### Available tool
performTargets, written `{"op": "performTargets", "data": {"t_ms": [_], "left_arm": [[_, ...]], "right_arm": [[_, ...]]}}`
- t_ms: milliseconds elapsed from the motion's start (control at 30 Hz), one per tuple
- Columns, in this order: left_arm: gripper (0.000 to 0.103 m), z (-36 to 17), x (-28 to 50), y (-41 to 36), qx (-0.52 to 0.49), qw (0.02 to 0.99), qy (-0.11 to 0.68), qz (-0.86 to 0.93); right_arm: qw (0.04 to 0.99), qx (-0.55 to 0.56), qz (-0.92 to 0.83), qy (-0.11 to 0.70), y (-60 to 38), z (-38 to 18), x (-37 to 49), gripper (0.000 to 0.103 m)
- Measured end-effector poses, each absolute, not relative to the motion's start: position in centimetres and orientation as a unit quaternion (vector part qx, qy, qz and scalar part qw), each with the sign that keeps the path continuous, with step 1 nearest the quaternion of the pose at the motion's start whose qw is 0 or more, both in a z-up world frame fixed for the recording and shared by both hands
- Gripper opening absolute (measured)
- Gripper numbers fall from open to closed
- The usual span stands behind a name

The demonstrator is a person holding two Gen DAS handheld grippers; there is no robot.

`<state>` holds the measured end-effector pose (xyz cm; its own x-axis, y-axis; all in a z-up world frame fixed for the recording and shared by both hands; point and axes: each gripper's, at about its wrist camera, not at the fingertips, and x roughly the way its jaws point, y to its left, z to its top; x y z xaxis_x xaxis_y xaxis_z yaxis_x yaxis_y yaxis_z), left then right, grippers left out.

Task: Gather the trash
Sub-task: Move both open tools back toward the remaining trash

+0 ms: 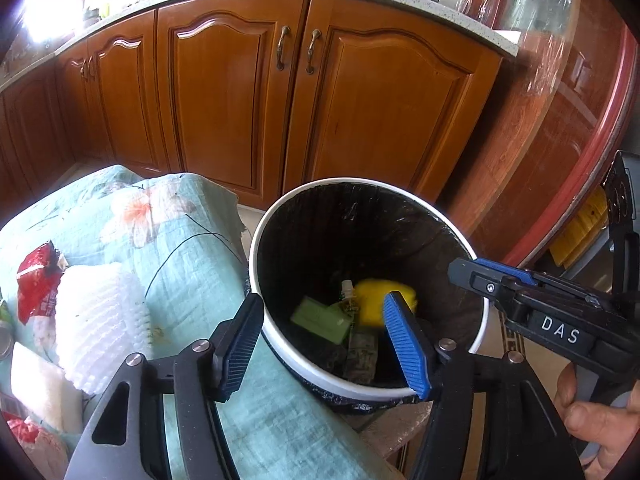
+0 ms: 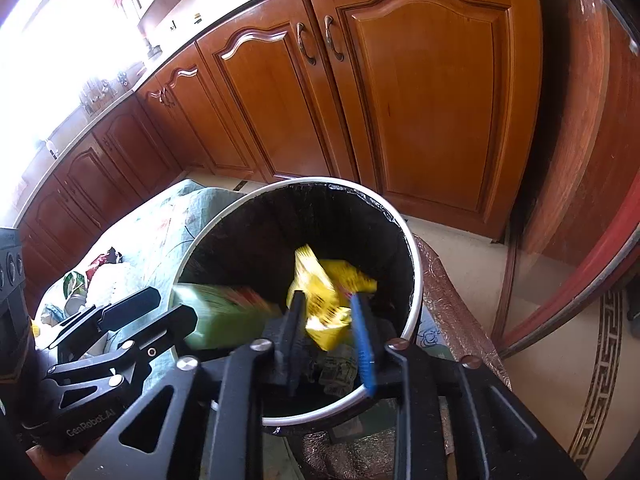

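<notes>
Both grippers are positioned over the trash bin [image 1: 260, 312], a white-rimmed container with a black liner that occupies the lower centre of both views. The left gripper [image 1: 324, 344] has its jaws about half open with nothing between them; the green carton [image 1: 320, 320] appears blurred below them inside the bin, and by judgement it is already released. The right gripper [image 2: 332, 340] has its jaws parted a little, and the yellow wrapper [image 2: 324, 300] shows blurred between and beyond them; whether the pads still touch it cannot be determined from the right wrist view. In the left wrist view the yellow wrapper [image 1: 380, 296] shows low in the bin beside the carton. Remaining trash lies at the lower left of the left wrist view on the floral cloth [image 1: 180, 240]: a red packet [image 1: 36, 280] and white foam netting [image 1: 100, 320]. Risk 1: the crumpled wrapper may snag on a ribbed pad and be carried back out when the right gripper is withdrawn; cause, insufficient jaw opening. Risk 2: the bin stands at the edge of its support, touching the cloth; a finger striking the rim on withdrawal may tip or shift it. Risk 3: the two grippers are close together over the opening and may collide if withdrawn simultaneously. Risk 4: the foam netting is light and compressible and may slip from a shallow grip
</notes>
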<state>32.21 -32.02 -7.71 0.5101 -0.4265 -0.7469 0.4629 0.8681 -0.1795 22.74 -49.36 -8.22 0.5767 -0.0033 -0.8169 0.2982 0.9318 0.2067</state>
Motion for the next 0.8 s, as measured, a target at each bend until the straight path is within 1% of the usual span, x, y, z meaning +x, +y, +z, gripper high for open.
{"op": "performTargets", "data": {"t_ms": [33, 67, 133, 167, 200, 233, 267, 300, 333, 467, 600, 767, 800], "left_arm": [[0.064, -7.4, 31.8, -31.7, 0.017, 0.87, 0.42, -0.257], [0.068, -7.2, 31.4, -31.2, 0.012, 0.871, 0.418, -0.257], [0.071, -6.9, 30.3, -29.8, 0.002, 0.874, 0.411, -0.257], [0.073, -6.8, 29.6, -29.0, -0.002, 0.876, 0.408, -0.257], [0.074, -6.7, 28.9, -28.3, -0.005, 0.878, 0.404, -0.256], [0.075, -6.6, 28.1, -27.4, -0.009, 0.88, 0.4, -0.254], [0.076, -6.6, 27.4, -26.6, -0.014, 0.883, 0.398, -0.25], [0.077, -6.5, 26.6, -26.0, -0.017, 0.884, 0.397, -0.248], [0.077, -6.5, 25.8, -25.3, -0.021, 0.884, 0.397, -0.246], [0.078, -6.0, 22.9, -22.5, -0.036, 0.887, 0.395, -0.237], [0.078, -5.4, 20.5, -19.5, -0.037, 0.896, 0.386, -0.217], [0.078, -5.1, 17.8, -15.0, -0.046, 0.907, 0.381, -0.172], [0.078, -5.0, 17.6, -14.4, -0.052, 0.907, 0.382, -0.167]], "right_arm": [[0.874, 0.164, -0.087, 0.449, -49.3, -8.0, 22.5, 0.038], [0.876, 0.166, -0.087, 0.445, -49.3, -7.9, 22.3, 0.038], [0.879, 0.174, -0.082, 0.436, -49.0, -7.4, 21.8, 0.047], [0.881, 0.177, -0.08, 0.43, -48.7, -7.1, 21.5, 0.049], [0.884, 0.18, -0.078, 0.425, -48.4, -7.0, 21.1, 0.054], [0.886, 0.183, -0.074, 0.42, -48.0, -6.9, 20.7, 0.063], [0.887, 0.187, -0.071, 0.417, -47.7, -6.8, 20.4, 0.068], [0.888, 0.192, -0.066, 0.412, -47.1, -6.8, 20.0, 0.079], [0.89, 0.197, -0.06, 0.407, -46.4, -6.8, 19.5, 0.084], [0.891, 0.202, -0.043, 0.404, -43.8, -7.2, 18.2, 0.085], [0.888, 0.213, -0.021, 0.407, -41.1, -7.7, 17.2, 0.09], [0.88, 0.221, 0.005, 0.421, -37.9, -8.3, 16.2, 0.094], [0.878, 0.223, 0.008, 0.424, -37.4, -8.4, 16.2, 0.097]]}}
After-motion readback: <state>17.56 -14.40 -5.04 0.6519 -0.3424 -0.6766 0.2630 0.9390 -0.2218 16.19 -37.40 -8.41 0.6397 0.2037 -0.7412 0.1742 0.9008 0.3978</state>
